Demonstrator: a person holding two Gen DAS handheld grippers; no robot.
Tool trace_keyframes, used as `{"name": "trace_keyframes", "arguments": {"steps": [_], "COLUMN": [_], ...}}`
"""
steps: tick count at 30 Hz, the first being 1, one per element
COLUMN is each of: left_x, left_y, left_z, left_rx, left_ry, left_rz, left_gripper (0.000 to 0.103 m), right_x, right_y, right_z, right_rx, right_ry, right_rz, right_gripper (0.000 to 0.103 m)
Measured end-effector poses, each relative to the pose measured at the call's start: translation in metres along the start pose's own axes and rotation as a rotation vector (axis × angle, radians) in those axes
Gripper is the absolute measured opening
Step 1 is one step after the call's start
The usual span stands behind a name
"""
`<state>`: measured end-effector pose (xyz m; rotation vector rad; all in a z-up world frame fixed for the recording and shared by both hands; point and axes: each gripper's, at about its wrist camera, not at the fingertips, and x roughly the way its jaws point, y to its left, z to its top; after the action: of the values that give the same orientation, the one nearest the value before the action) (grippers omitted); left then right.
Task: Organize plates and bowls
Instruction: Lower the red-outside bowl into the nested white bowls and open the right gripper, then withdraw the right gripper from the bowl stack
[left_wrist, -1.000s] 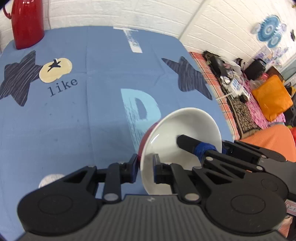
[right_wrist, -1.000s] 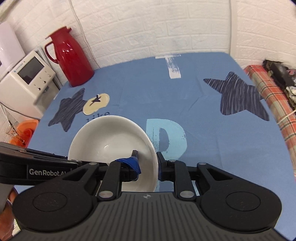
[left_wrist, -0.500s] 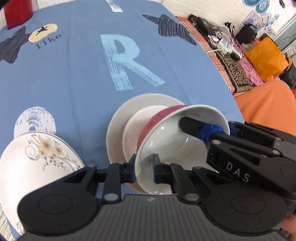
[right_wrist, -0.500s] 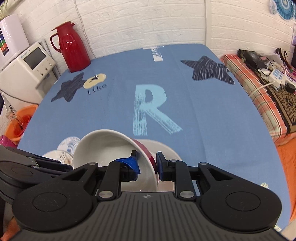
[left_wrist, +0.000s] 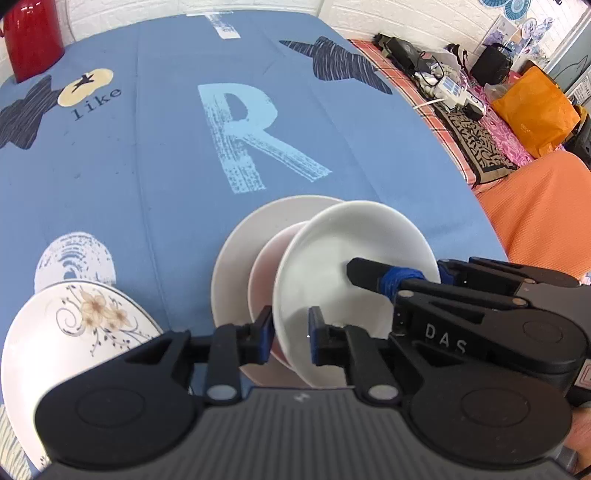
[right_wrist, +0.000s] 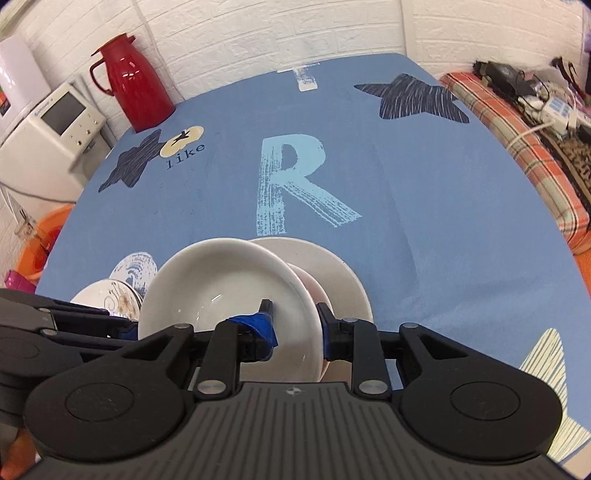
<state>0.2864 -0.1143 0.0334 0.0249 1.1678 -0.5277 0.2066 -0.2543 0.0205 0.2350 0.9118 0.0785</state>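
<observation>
A white bowl (left_wrist: 343, 266) with a red outside is held by both grippers just above a pink-white bowl (left_wrist: 266, 266) that sits on a plain white plate (left_wrist: 243, 236). My left gripper (left_wrist: 290, 338) is shut on the bowl's near rim. My right gripper (right_wrist: 293, 325) is shut on its opposite rim, with one finger inside the white bowl (right_wrist: 221, 291). The right gripper's taped finger (left_wrist: 384, 277) shows in the left wrist view. The plate (right_wrist: 343, 273) lies near the table's front edge.
A flowered plate (left_wrist: 70, 332) lies to the left of the stack, also in the right wrist view (right_wrist: 110, 299). A red jug (right_wrist: 129, 81) stands at the far left corner of the blue tablecloth (right_wrist: 406, 192). A white appliance (right_wrist: 48, 129) stands off the table, left.
Both grippers carried the bowl back from over the table's middle towards the near edge and lowered it over the pink-white bowl on the plain plate. Both stay shut on its rim.
</observation>
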Motion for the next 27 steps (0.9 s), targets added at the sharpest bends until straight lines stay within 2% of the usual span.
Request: {"name": "trace_keyframes", "arguments": {"steps": [4,6,8,9,12,15,22,23,27], "left_x": [-0.002,-0.008,-0.018,-0.024,-0.035,-0.043,-0.043,-0.043,-0.039], "left_y": [0.003,0.004,0.004,0.004,0.005,0.003,0.007,0.008,0.008], "left_z": [0.001,0.0,-0.002,-0.002,-0.002,-0.001,-0.003,-0.004,-0.003], "left_rx": [-0.009,-0.005,0.014,0.03,0.041,0.06,0.068,0.067,0.075], "left_ry": [-0.009,-0.029,-0.077,-0.103,-0.125,-0.147,-0.165,-0.164,-0.164], "left_rz": [-0.021,-0.017,0.028,0.034,0.01,0.018,0.009,0.005,0.004], "left_gripper": [0.013,0.02,0.049,0.053,0.053,0.053,0.053,0.053,0.053], "right_x": [0.001,0.001,0.002,0.001,-0.002,-0.003,-0.002,-0.002,-0.001], "right_y": [-0.002,-0.002,-0.002,-0.002,-0.004,-0.003,0.004,0.001,-0.012], "right_z": [0.0,0.001,0.003,0.004,0.011,0.016,0.019,0.019,0.016], "right_rx": [0.008,0.01,0.016,0.021,0.03,0.033,-0.024,-0.026,0.015], "right_ry": [0.008,0.009,0.009,-0.002,-0.026,-0.03,-0.047,-0.05,-0.047], "right_rz": [0.002,-0.003,-0.009,-0.015,-0.052,-0.047,-0.098,-0.104,-0.081], "right_gripper": [0.009,0.009,0.008,0.008,0.01,0.01,0.011,0.014,0.014]}}
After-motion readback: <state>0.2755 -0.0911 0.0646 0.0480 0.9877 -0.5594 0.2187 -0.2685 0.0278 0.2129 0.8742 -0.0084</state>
